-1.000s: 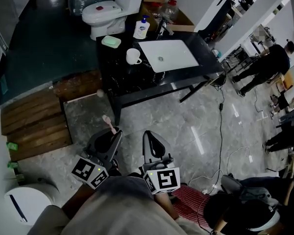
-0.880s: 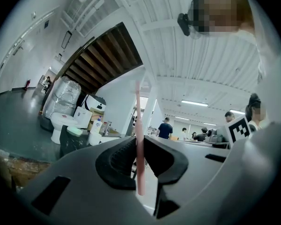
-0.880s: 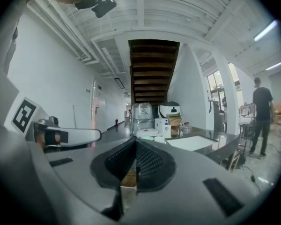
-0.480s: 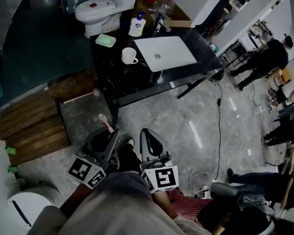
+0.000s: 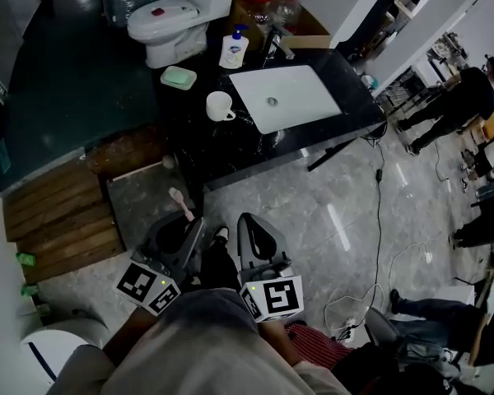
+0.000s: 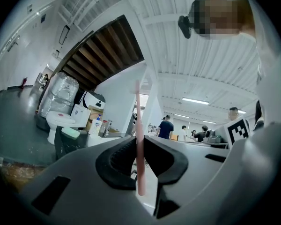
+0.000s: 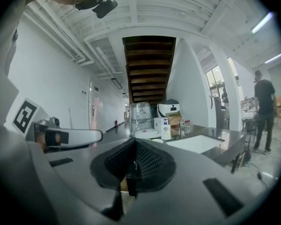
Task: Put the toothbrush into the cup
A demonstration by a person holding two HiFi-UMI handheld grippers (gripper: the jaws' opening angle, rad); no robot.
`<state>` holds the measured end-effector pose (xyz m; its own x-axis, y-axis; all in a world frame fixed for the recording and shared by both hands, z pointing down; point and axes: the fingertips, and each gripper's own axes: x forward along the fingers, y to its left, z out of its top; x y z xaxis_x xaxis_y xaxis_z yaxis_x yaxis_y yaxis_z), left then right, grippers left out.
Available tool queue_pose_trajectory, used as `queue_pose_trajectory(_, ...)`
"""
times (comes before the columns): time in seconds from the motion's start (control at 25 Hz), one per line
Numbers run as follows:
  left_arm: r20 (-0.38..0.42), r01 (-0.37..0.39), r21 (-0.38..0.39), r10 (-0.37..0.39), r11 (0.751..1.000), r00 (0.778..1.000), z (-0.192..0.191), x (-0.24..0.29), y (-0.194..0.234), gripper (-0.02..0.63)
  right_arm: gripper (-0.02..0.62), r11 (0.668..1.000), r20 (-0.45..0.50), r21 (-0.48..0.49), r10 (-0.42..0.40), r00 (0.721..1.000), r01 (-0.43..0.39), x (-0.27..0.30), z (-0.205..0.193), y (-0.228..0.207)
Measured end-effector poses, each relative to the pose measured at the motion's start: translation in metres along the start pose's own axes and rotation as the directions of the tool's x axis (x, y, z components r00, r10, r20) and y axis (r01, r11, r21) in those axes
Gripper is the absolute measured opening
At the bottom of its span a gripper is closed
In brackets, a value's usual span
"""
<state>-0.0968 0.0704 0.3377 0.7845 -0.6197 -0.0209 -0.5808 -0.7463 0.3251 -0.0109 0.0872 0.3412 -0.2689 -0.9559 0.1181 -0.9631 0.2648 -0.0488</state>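
Note:
A pink toothbrush (image 5: 182, 205) stands up out of my left gripper (image 5: 188, 227), which is shut on its handle; in the left gripper view the toothbrush (image 6: 138, 139) runs upright between the closed jaws. My right gripper (image 5: 251, 230) is shut with nothing in it, held beside the left one over the floor. The white cup (image 5: 219, 105) stands on the black counter (image 5: 198, 142) left of the white sink (image 5: 285, 97), well ahead of both grippers. In the right gripper view the sink (image 7: 196, 143) shows at the right.
On the counter stand a green soap dish (image 5: 179, 77), a soap bottle (image 5: 232, 49) and a tap (image 5: 273, 46). A white toilet (image 5: 169, 19) is behind it. Wooden decking (image 5: 58, 204) lies at the left. People (image 5: 454, 104) stand at the right; cables (image 5: 379, 220) cross the floor.
The view has shifted slightly, with the counter a little nearer. Both grippers keep their pose, and the toothbrush stays in the left one.

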Motion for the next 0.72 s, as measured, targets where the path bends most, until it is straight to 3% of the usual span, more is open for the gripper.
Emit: queue_pose_trajectory(0.72, -0.026, -0.028, 0.000, 0.028, 1.000, 0.999, 0.015, 0.136, 0.065, 0.057, 0.006, 0.998, -0.024, 0.029, 0.047, 0.999, -0.046, 0.119, 0.010, -0.096)
